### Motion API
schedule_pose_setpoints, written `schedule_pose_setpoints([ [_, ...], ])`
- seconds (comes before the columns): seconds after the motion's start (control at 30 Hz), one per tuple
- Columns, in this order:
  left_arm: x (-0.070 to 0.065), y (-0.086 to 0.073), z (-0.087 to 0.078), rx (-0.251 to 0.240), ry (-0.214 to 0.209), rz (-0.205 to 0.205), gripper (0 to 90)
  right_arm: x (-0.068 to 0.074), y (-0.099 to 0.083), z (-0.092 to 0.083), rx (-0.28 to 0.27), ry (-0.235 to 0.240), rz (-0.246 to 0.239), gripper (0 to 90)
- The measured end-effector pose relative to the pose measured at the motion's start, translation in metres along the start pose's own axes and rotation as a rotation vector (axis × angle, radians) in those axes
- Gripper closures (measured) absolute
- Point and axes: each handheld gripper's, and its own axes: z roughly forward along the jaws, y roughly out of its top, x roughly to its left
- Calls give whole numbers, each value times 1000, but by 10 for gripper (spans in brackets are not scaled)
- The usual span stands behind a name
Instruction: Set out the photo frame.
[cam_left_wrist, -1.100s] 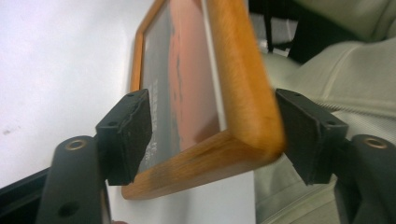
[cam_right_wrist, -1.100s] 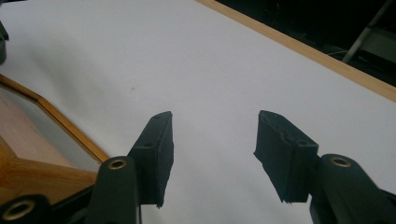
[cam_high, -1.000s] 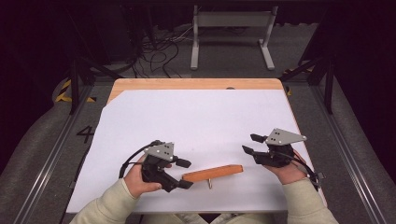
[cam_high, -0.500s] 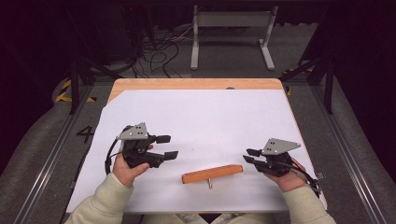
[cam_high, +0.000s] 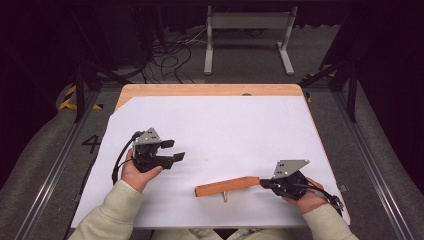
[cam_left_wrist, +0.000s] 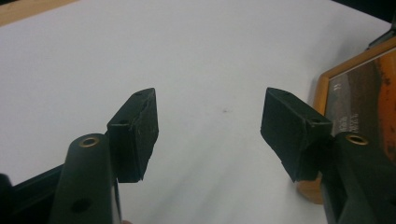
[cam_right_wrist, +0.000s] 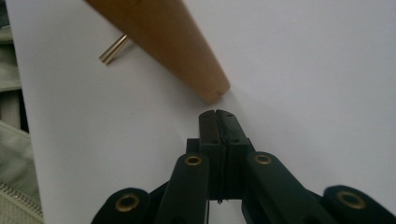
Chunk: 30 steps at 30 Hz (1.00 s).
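Both hands have drawn apart since earlier. Right gripper (cam_right_wrist: 218, 114) has just closed on nothing, wooden handle (cam_right_wrist: 173, 42) just beyond its fingertips. Left gripper (cam_high: 172, 150) gapes wide, empty, well apart from it.

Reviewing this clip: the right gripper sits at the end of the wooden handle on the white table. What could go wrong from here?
1. The right gripper is shut with nothing between its jaws, its tip just short of the wooden handle; moving forward would likely push the handle rather than grasp it.
2. The handle looks rounded and tapered, so a nudge may roll or swing it across the white table, hindered only by its small brass pin.
3. The left gripper hangs open well away, so nothing steadies the handle.
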Motion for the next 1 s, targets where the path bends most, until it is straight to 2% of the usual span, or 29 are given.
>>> schedule_pose_setpoints([
  [0.2, 2, -3, 9, 46, 2, -2, 367, 5, 3, 12, 27, 43, -12, 900],
  [0.4, -1, -3, 15, 77, -12, 8, 365, 5, 5, 25, 26, 31, 2, 900],
  [0.63, -3, -4, 15, 84, -17, 13, 365, 5, 7, 30, 25, 38, 13, 900],
  [1.0, -2, -10, 14, 99, -7, 7, 365, -7, 22, 41, -25, 10, 61, 900],
])
